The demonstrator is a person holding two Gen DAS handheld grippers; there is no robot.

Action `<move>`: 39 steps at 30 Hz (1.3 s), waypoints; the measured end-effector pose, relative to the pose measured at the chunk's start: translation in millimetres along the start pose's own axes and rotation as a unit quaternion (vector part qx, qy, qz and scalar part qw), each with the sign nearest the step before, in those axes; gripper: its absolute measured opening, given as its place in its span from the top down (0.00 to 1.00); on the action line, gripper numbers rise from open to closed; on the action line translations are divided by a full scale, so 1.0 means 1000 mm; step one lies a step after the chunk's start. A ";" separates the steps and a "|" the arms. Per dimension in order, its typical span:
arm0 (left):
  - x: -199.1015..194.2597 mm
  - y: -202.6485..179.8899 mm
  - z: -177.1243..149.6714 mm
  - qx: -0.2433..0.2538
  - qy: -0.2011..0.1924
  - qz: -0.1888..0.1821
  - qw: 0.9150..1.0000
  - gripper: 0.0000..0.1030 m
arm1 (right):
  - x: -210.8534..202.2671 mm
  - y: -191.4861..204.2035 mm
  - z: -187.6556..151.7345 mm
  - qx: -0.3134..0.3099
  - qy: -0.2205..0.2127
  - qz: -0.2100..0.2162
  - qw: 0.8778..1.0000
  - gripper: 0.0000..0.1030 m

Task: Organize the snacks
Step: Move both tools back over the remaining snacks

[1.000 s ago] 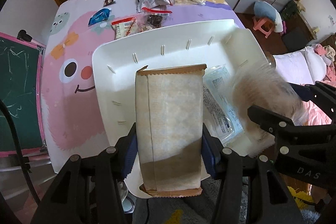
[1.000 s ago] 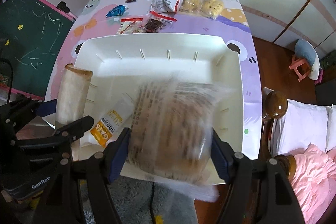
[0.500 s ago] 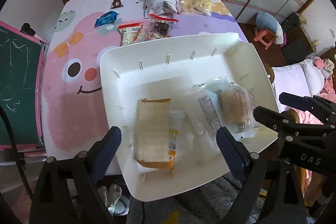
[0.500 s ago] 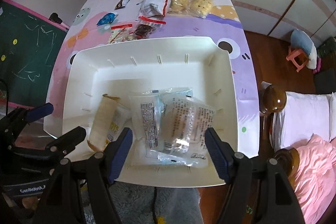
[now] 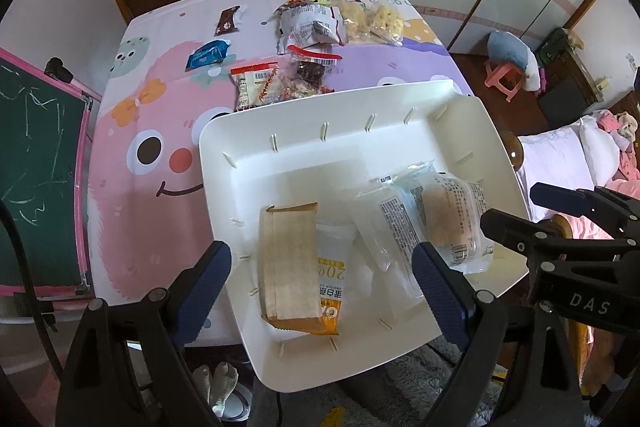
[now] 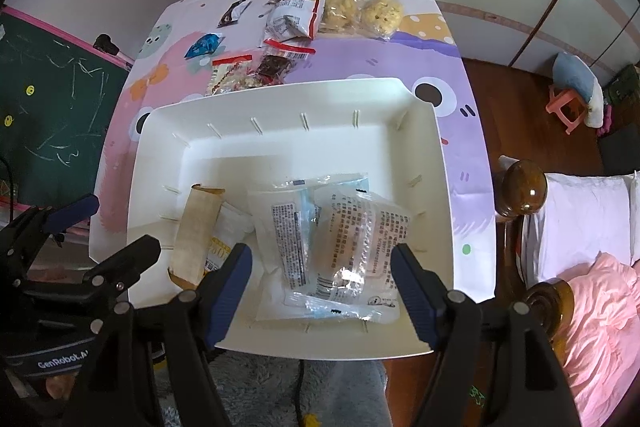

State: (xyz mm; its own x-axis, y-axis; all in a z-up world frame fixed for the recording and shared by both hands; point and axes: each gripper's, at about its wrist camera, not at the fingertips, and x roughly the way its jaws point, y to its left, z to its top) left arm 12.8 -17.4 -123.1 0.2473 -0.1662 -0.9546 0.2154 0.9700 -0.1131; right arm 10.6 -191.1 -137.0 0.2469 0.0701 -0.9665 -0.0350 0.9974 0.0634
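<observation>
Snack packets [image 6: 344, 247] overlap in white tray [image 6: 360, 99]; orange packet [image 5: 330, 291] half hidden.

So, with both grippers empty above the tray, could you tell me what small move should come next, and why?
Probably carry the left gripper forward, past the white tray, toward the red-edged snack packet just beyond its far rim. Both grippers hang open with nothing between their fingers, four packets already lie in the tray, and several snacks remain loose on the tablecloth.
</observation>
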 end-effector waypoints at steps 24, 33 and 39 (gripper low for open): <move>-0.018 -0.003 0.049 0.046 -0.074 0.048 0.995 0.11 | -0.010 -0.025 0.050 0.038 -0.022 0.019 0.999 0.30; -0.051 -0.008 0.096 0.080 -0.138 0.062 0.985 0.11 | -0.042 -0.041 0.084 0.041 -0.067 0.022 0.997 0.30; -0.067 -0.014 0.148 0.129 -0.190 0.087 0.969 0.11 | -0.065 -0.062 0.130 0.047 -0.100 0.018 0.994 0.30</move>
State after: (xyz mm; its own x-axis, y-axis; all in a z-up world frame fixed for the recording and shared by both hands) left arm 133.6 -45.9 -16.6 0.6200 -0.1054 -0.7775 0.3563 0.9207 0.1593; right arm 122.6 -255.0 -45.4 0.4352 0.0986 -0.8949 0.0417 0.9907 0.1295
